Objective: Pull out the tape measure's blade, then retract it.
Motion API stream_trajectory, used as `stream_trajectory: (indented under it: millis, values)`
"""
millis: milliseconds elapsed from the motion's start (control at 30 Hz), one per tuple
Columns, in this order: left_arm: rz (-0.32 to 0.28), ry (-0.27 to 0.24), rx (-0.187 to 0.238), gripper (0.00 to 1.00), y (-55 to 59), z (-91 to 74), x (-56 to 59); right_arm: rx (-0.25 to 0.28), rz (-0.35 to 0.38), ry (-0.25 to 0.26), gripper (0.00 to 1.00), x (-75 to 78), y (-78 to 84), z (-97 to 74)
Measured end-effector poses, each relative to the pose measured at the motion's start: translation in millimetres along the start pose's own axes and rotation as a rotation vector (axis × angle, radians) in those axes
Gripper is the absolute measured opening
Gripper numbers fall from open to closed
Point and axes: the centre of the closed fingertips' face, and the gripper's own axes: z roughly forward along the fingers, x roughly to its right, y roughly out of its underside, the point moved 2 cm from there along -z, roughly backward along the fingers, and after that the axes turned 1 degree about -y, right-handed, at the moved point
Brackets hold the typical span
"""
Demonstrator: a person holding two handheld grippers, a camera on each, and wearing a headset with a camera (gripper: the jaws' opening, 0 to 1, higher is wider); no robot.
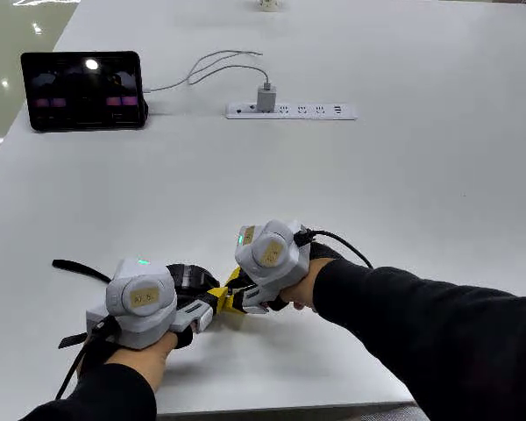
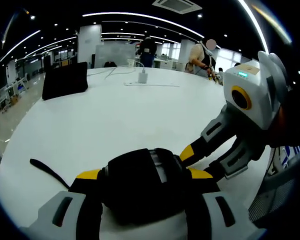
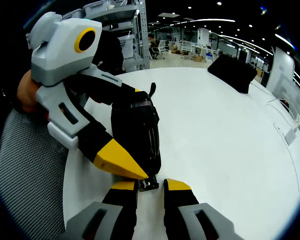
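Tape (image 2: 140,186), a black case, is sitting on the white table (image 1: 377,175) near its front edge, between the two grippers. The left gripper (image 1: 200,303) is clamping the case from both sides, its yellow-tipped jaws pressing on the flanks. The right gripper (image 3: 151,190) is pointing at the case from the other side. Its jaws are standing a little apart, and the blade's metal hook (image 3: 149,183) is sitting in the gap, close against one finger, with bare table showing beside the other. No blade is showing outside the case beyond the hook. A black strap (image 1: 79,267) is trailing over the table to the left of the case.

Farther back, a dark tablet (image 1: 83,89) is leaning up at the left. A white power strip (image 1: 291,111) is lying near the middle, carrying a charger (image 1: 266,96), and a pale cable (image 1: 210,66) is looping from it toward the tablet. The rest of the tabletop is shining under overhead glare.

Around it an open office is stretching away: light strips (image 2: 140,15) are running across a dark ceiling, metal shelving (image 3: 125,30) is standing behind the left gripper, two people are standing at the far side, and a mesh chair (image 3: 25,165) is sitting beside the table's near edge.
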Motion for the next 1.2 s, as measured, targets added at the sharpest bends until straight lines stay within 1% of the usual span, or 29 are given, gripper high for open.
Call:
stream_trajectory:
  millis: [100,133,200,267,300,367,433,500,533,633,667,700,767,833,900,967,1000,1033,1067,1133,1200]
  values:
    - [-0.013,0.01,0.004,0.63,0.3,-0.4,-0.6,-0.001,0.015,0.012,0.19,1.5,2.8,-3.8]
    - [-0.038,0.022,0.015,0.63,-0.7,-0.7,-0.4,-0.002,0.021,0.019,0.21,2.4,3.9,-6.1]
    - [-0.033,0.019,0.015,0.65,-0.2,0.0,-1.4,-0.001,0.032,0.026,0.23,3.8,5.2,-9.5]
    - [-0.041,0.018,0.025,0.67,-2.3,-0.5,-3.5,0.0,0.047,0.042,0.24,6.6,7.2,-14.7]
    - [-0.045,0.017,0.03,0.68,-3.8,-1.2,-4.8,0.005,0.059,0.052,0.25,7.9,7.8,-16.6]
    - [-0.047,0.013,0.051,0.72,-8.2,-2.5,-6.7,0.009,0.049,0.072,0.24,10.5,9.9,-24.1]
    - [-0.048,0.011,0.045,0.75,-8.6,-1.9,-8.4,0.019,0.045,0.085,0.24,13.4,12.1,-31.6]
    - [-0.049,0.013,0.056,0.77,-11.5,-2.3,-11.0,0.027,0.064,0.103,0.25,16.6,14.9,-40.0]
    - [-0.054,0.015,0.055,0.79,-12.3,-2.4,-11.9,0.032,0.069,0.109,0.25,17.1,16.2,-43.8]
    - [-0.068,0.017,0.059,0.83,-15.0,-4.2,-15.7,0.039,0.083,0.116,0.25,18.2,20.9,-56.1]
    - [-0.071,0.015,0.058,0.86,-14.9,-4.1,-17.6,0.048,0.093,0.125,0.26,18.9,22.6,-60.4]
    - [-0.077,0.013,0.059,0.92,-14.7,-4.3,-19.2,0.054,0.101,0.128,0.27,19.0,24.3,-63.6]
    - [-0.08,0.002,0.063,0.99,-14.7,-6.3,-23.4,0.058,0.118,0.134,0.28,18.8,29.4,-69.5]
    - [-0.079,0.012,0.07,0.99,-15.5,-8.5,-25.7,0.067,0.138,0.147,0.3,19.4,34.7,-75.2]
    - [-0.08,0.019,0.058,0.99,-14.7,-9.9,-29.3,0.073,0.157,0.157,0.31,19.0,39.5,-81.2]
    - [-0.069,0.014,0.041,0.99,-13.2,-13.3,-32.7,0.081,0.173,0.168,0.33,19.0,42.5,-86.5]
    - [-0.072,0.029,0.0,0.98,-8.6,-16.3,-32.8,0.088,0.182,0.174,0.34,18.6,44.2,-90.4]
    - [-0.103,0.068,-0.03,0.97,-4.8,-17.8,-28.7,0.091,0.185,0.18,0.36,19.3,45.9,-92.6]
    - [-0.091,0.069,-0.013,0.97,-5.9,-16.3,-36.0,0.091,0.187,0.19,0.36,19.4,48.9,-96.2]
    - [-0.076,0.077,0.012,0.99,-8.6,-20.1,-38.9,0.095,0.192,0.201,0.38,19.5,52.2,-101.0]
    - [-0.061,0.077,-0.003,0.99,-7.9,-24.7,-43.5,0.099,0.207,0.211,0.4,19.5,57.3,-106.4]
